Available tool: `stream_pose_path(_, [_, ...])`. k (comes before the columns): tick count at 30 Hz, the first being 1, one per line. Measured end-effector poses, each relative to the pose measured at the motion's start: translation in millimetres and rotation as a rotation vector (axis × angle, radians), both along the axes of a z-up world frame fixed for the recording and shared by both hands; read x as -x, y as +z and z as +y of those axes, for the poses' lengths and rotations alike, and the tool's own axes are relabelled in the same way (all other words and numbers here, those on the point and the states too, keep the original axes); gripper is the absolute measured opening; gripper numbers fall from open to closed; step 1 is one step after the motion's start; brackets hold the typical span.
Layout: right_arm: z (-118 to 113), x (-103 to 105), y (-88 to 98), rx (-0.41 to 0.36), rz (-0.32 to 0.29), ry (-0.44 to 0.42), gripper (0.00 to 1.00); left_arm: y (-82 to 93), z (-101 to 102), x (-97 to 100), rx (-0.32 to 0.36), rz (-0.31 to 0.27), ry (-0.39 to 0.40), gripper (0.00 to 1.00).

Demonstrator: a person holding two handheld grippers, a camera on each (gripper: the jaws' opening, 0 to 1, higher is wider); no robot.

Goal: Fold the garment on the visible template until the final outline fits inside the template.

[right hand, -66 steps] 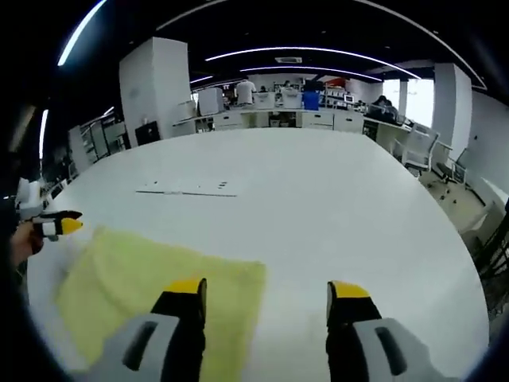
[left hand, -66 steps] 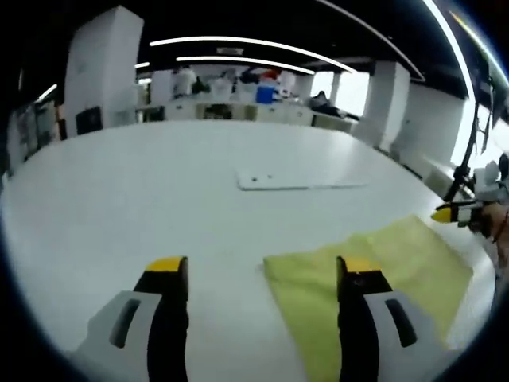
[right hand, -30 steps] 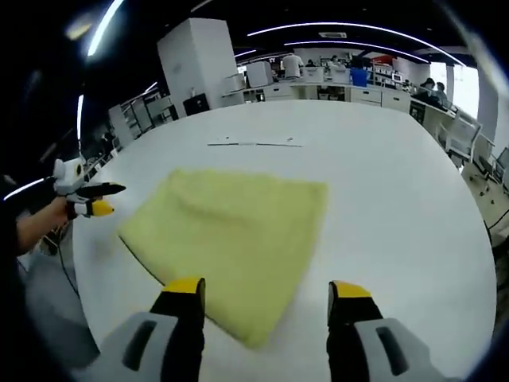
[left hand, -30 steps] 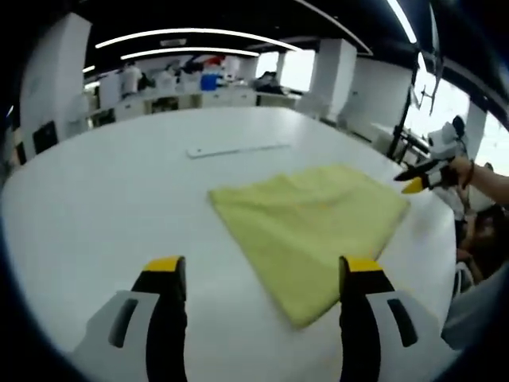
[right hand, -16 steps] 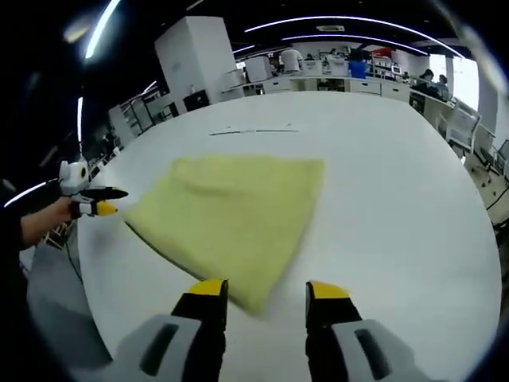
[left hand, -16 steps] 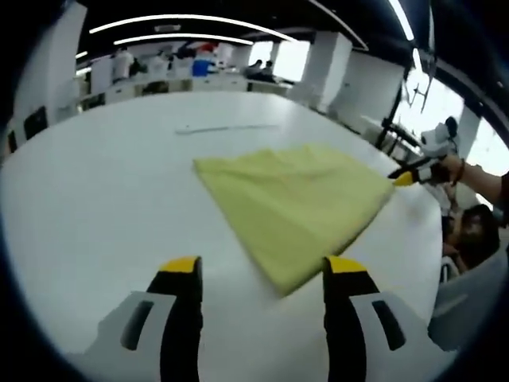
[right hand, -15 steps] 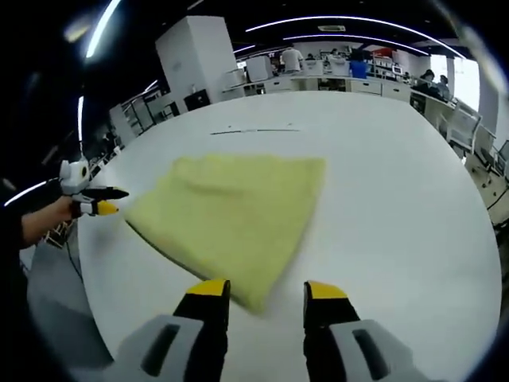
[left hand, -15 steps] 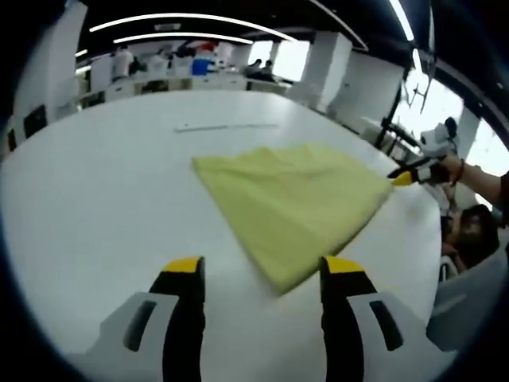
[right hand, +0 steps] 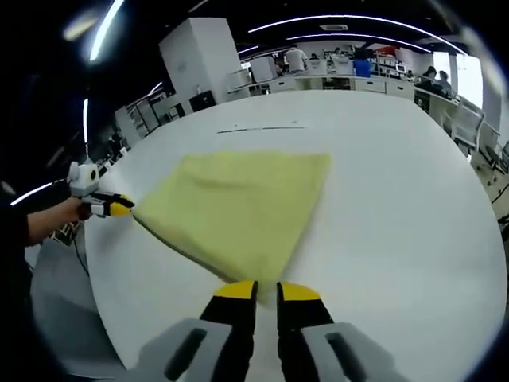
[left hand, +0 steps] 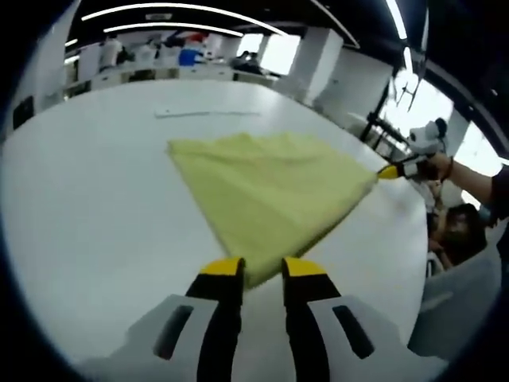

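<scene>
A yellow garment [left hand: 266, 187] lies flat on the round white table [left hand: 87, 207]. In the left gripper view my left gripper [left hand: 262, 269] has its jaws drawn close on the garment's near corner. My right gripper [left hand: 390, 170] pinches the corner at the right. In the right gripper view the garment [right hand: 238, 203] spreads ahead, and my right gripper [right hand: 266, 291] is shut on its near corner. The left gripper [right hand: 118, 208], in a hand, holds the corner at the left. A thin pale strip [right hand: 258, 127] lies on the table beyond the cloth.
The table's [right hand: 413, 215] rim curves close behind both held corners. A person [left hand: 457, 235] sits beyond the rim near the right gripper. Office desks [right hand: 334, 79] and a white pillar [right hand: 195, 68] stand far behind the table.
Both grippers have come down onto the garment's near corners and their jaws have drawn together from wide open to nearly touching. The cloth lies as before.
</scene>
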State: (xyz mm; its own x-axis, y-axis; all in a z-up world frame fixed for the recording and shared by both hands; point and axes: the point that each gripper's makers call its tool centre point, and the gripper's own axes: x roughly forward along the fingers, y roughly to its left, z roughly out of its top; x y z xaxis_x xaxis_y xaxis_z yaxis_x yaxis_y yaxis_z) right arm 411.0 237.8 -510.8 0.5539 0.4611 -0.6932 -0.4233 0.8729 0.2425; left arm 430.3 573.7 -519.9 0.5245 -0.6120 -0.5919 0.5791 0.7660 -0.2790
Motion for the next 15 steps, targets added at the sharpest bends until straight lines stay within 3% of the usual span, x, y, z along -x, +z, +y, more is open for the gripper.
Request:
stream_pose_path(7, [1.7,-0.7,1.7,-0.014,-0.009,0.001,0.00,-5.9,1.8,1.2,-0.001,0.037,0.013,0.09])
stream_pose_path(15, [0.1,0.2,-1.0,-0.035,0.012,-0.027,0.00,-9.4,3.9,5.9,0.006,0.056,0.028,0.16])
